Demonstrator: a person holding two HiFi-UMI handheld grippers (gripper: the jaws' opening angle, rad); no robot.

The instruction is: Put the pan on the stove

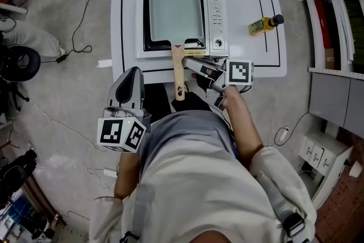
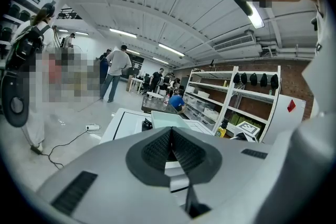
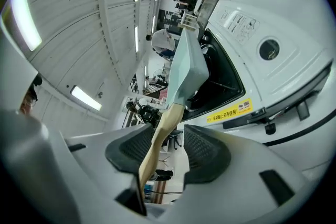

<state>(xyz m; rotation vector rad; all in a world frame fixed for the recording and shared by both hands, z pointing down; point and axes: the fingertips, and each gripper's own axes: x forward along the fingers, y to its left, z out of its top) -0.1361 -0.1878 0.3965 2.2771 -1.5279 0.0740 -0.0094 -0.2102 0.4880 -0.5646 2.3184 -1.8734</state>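
Left gripper (image 1: 132, 74): held low beside the person's body, off the near edge of the white table (image 1: 129, 8), well apart from the work. Its pads (image 2: 157, 150) were pressed together with nothing between them.

Pan (image 1: 175, 14): rectangular, pale grey-green, straight-walled and empty. It sat flat on the burner of the portable stove (image 1: 218, 20), and the stove's dark top showed round its left and near edges. The wooden handle (image 1: 178, 74) pointed toward the person and overhung the stove's front and the table edge. It was light tan, slightly curved, and dark near its free end.

Right gripper (image 3: 170, 147): at the handle, just right of it in the head view. In the right gripper view the jaws stood narrowly apart with the handle running between them, close against the left pad, with a gap to the right pad. Straddling it, not clamped.

Far right: a yellow bottle (image 1: 264, 24) with a dark cap lay on the table, well apart from the stove.

Judgement: the placing looked done, since the pan rested squarely on the stove. What was left seemed to be only drawing the right gripper off the handle without nudging the pan.
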